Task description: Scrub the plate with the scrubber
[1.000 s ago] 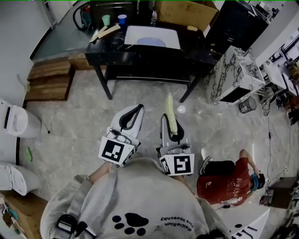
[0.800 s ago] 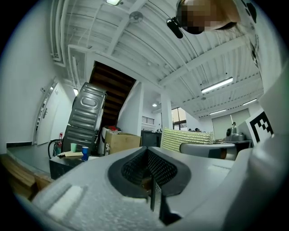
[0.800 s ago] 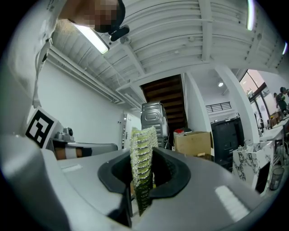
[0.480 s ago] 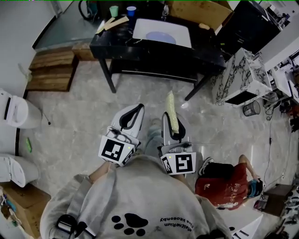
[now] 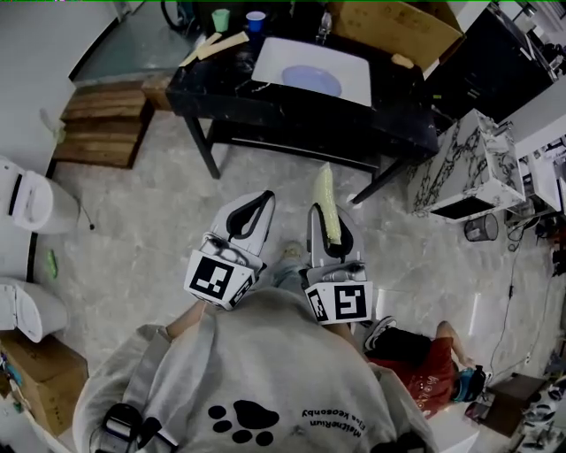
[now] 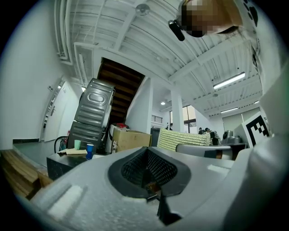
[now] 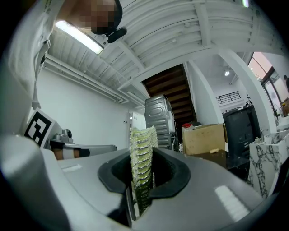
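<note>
A pale blue plate [image 5: 314, 81] lies in a white basin [image 5: 274, 55] on the black table [image 5: 265, 102] at the top of the head view, well ahead of both grippers. My right gripper [image 5: 324, 217] is shut on a long yellow-green scrubber [image 5: 325, 199] that sticks out forward past its jaws. In the right gripper view the scrubber [image 7: 142, 155] stands upright between the jaws of the right gripper [image 7: 141, 185]. My left gripper [image 5: 263, 200] is beside it, shut with nothing in it. In its own view the left gripper [image 6: 147, 173] shows closed jaws.
On the table's left end stand a green cup [image 5: 220, 19] and a blue cup [image 5: 256, 19] beside a wooden board [image 5: 217, 44]. A cardboard box [image 5: 398, 25] is behind the table, a marbled cabinet [image 5: 469, 168] to its right. Wooden pallets [image 5: 97, 128] lie left. A person in red [image 5: 416, 367] sits on the floor.
The table with the plate has come closer and lower in the head view as both grippers moved forward toward it. Both grips look unchanged.
</note>
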`<state>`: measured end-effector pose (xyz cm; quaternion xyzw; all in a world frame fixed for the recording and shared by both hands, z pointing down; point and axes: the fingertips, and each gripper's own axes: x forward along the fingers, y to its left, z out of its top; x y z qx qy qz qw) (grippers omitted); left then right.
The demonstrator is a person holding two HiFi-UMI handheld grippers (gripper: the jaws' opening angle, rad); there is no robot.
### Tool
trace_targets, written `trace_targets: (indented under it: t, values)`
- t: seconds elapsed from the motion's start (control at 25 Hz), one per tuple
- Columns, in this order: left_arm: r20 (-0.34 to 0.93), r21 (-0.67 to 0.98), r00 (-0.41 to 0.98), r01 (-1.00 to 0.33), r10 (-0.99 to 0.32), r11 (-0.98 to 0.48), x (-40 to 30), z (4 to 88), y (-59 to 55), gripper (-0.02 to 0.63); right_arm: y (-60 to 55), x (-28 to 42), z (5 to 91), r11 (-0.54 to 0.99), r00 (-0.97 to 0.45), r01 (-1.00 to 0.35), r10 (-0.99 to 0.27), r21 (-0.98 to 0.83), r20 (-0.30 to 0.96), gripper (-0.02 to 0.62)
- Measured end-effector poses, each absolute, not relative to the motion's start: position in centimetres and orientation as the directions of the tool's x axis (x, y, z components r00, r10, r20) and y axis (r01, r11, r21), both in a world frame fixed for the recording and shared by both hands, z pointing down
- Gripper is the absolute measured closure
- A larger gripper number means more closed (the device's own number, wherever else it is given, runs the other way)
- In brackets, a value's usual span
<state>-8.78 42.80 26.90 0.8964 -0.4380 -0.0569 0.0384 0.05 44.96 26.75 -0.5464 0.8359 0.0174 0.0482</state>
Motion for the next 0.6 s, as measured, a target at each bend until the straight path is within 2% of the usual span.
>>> trace_targets:
  t: [0.6]
  values:
    - [-0.078,0.081,0.547,-0.83,-0.833,-0.553,-1.1,25.6,30.7,0.606,31.1,8.4,25.3,0.481,-0.472,-0.875,-0.872,-0.048,-0.131,0.529]
